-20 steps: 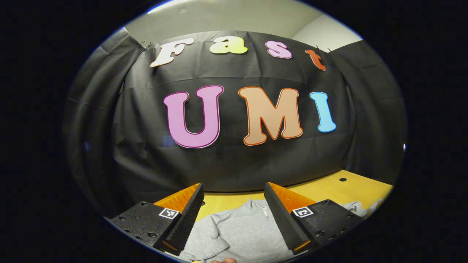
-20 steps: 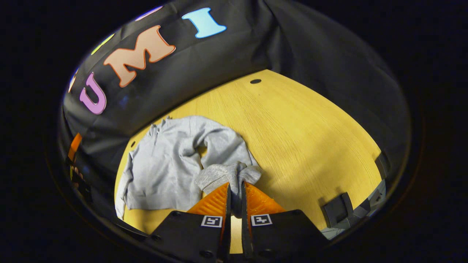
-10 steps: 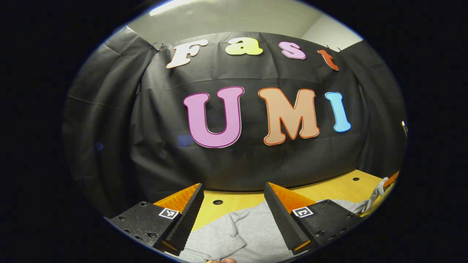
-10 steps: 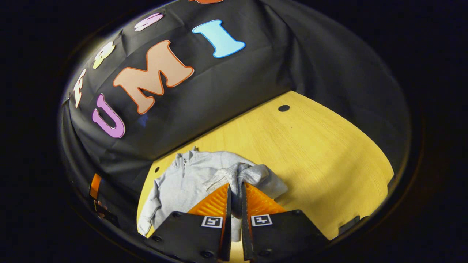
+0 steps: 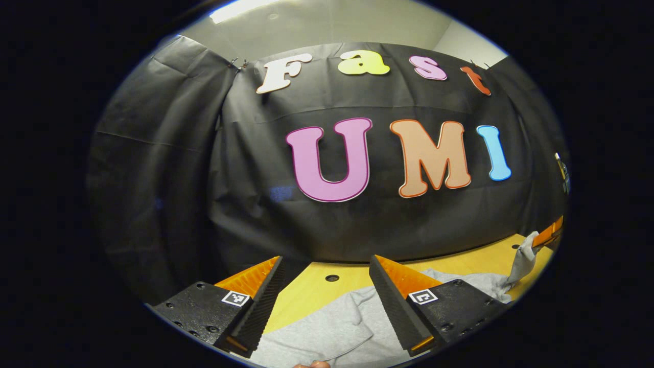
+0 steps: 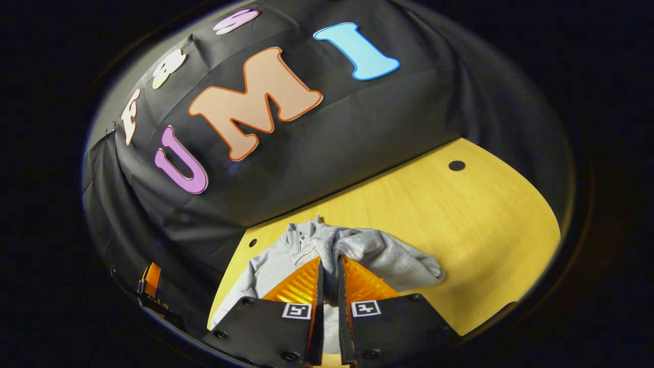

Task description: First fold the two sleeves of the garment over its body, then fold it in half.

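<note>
The garment point(image 6: 265, 266), a grey knit top, is lying on the table point(image 6: 460, 214) in the lower centre of the right gripper view, and it is also showing at the bottom of the left gripper view between and beyond that gripper's fingers. It looks soft, light and limp, so it is likely draping and bunching rather than holding a fold; the ribbed cuff at a sleeve's end seems the best place to pinch, since the thicker knit is less likely to slip out. The right gripper point(image 6: 327, 266) is clenched on the sleeve point(image 6: 388, 258), both fingers pressing a gathered wad of it, with the rest trailing to the right in a loose hump over the body. It is pointing down and forward at the collar end. The left gripper point(image 5: 327, 278) is standing wide open, grasping nothing, aimed nearly level at the booth wall, hanging over the garment's near part.
</note>
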